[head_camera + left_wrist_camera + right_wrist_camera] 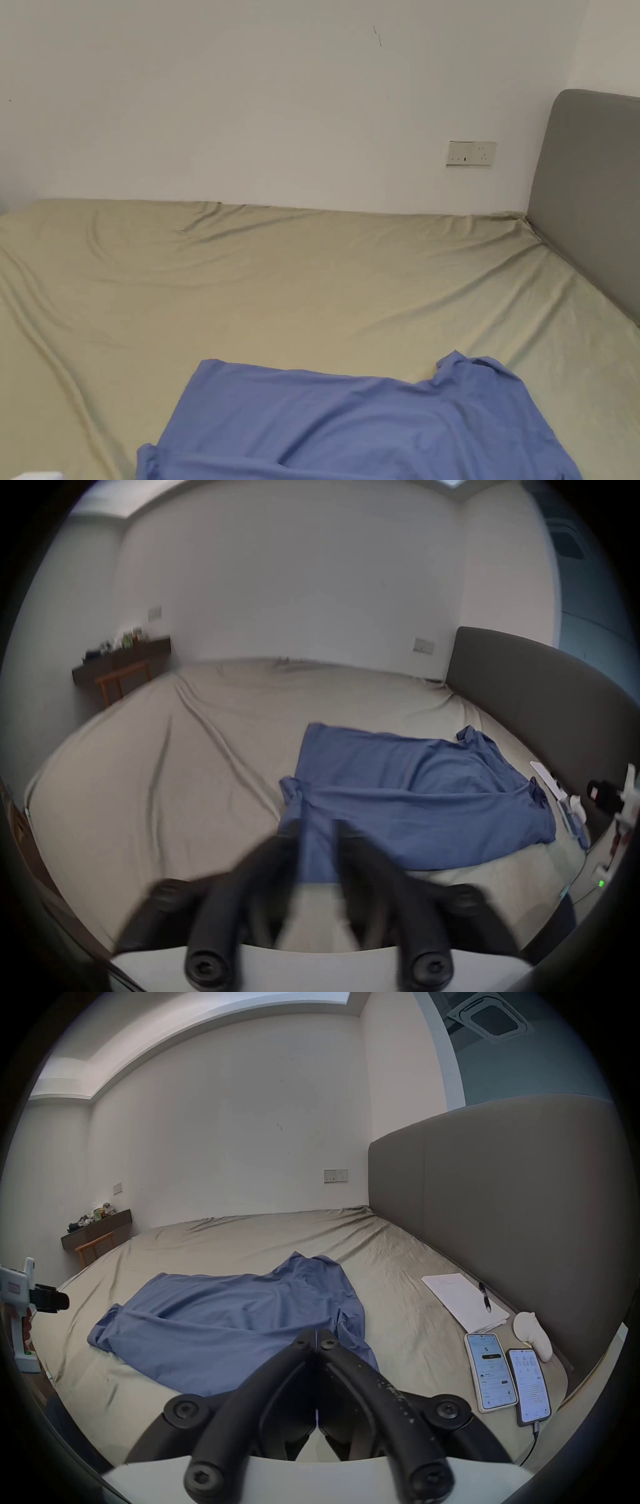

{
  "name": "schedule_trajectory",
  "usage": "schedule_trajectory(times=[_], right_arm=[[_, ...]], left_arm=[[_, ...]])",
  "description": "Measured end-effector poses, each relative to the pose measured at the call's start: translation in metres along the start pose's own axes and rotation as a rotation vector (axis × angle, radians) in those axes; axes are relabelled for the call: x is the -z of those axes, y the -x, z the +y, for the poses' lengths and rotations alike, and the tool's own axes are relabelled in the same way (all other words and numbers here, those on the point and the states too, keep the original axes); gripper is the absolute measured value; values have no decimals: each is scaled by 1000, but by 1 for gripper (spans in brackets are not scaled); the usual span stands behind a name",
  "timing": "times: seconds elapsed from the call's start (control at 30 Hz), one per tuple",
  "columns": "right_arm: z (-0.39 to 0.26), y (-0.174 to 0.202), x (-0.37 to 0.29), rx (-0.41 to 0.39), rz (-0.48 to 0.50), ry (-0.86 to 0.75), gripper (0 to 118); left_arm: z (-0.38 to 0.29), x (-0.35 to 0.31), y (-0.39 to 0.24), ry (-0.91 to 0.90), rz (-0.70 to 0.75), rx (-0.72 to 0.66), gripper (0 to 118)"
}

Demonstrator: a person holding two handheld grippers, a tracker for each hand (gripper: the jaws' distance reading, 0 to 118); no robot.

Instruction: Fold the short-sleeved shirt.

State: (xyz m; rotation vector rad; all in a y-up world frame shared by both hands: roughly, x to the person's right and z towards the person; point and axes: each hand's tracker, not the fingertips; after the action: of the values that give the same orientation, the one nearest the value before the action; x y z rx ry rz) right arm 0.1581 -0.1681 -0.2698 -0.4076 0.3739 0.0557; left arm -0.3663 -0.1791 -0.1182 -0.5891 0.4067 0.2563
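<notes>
the blue short-sleeved shirt (pixel 228 1321) lies spread but rumpled on the olive bed sheet (pixel 312 281), near the bed's front edge; in the head view it sits at about 6 o'clock. it looks thin, light and limp, so i judge it will sag and drag unless lifted at two points, and one layer may slip out of a shallow pinch. the bunched sleeve (pixel 292 791) and the hem corners look like the best holds. my left gripper (pixel 317 830) hovers at the shirt's near edge, jaws apart with cloth seen between them, blurred, not pressing. my right gripper (pixel 317 1335) is closed on nothing, tips meeting over the shirt's near side. at 3 o'clock in the right gripper view lie a notepad (pixel 464 1302), a pen (pixel 485 1296) and two phones (pixel 490 1371) by the grey headboard (pixel 502 1200).
</notes>
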Motion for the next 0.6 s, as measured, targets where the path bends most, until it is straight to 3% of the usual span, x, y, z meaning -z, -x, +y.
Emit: schedule_trajectory(times=[0.03,0.07,0.1,0.23,0.33,0.43,0.47,0.5,0.53,0.57,0.6], right_arm=[[0,0,1,2,-4,1,1],[0,1,1,6,-7,3,1],[0,-4,4,11,-6,9,1],[-7,-8,10,17,-11,40,1],[-12,-10,18,14,-26,78,1],[-19,-19,30,6,-49,129,2],[-20,-21,35,7,-57,146,5],[-18,-20,40,13,-58,181,15],[-19,-22,47,25,-52,221,37],[-19,-25,57,44,-39,255,78],[-21,-27,68,58,-28,304,107]], left_arm=[[7,11,-1,39,-10,-24,71],[10,24,2,85,-26,-35,89],[12,40,4,149,-31,-50,95],[0,97,14,324,17,-43,94],[-12,124,15,424,43,-32,67],[-10,115,9,378,56,10,64],[-8,110,8,366,38,28,56],[-7,106,7,357,7,20,34],[-5,103,5,354,-27,-5,10],[-3,97,0,359,-7,0,6],[-4,94,-4,348,-2,43,6]])
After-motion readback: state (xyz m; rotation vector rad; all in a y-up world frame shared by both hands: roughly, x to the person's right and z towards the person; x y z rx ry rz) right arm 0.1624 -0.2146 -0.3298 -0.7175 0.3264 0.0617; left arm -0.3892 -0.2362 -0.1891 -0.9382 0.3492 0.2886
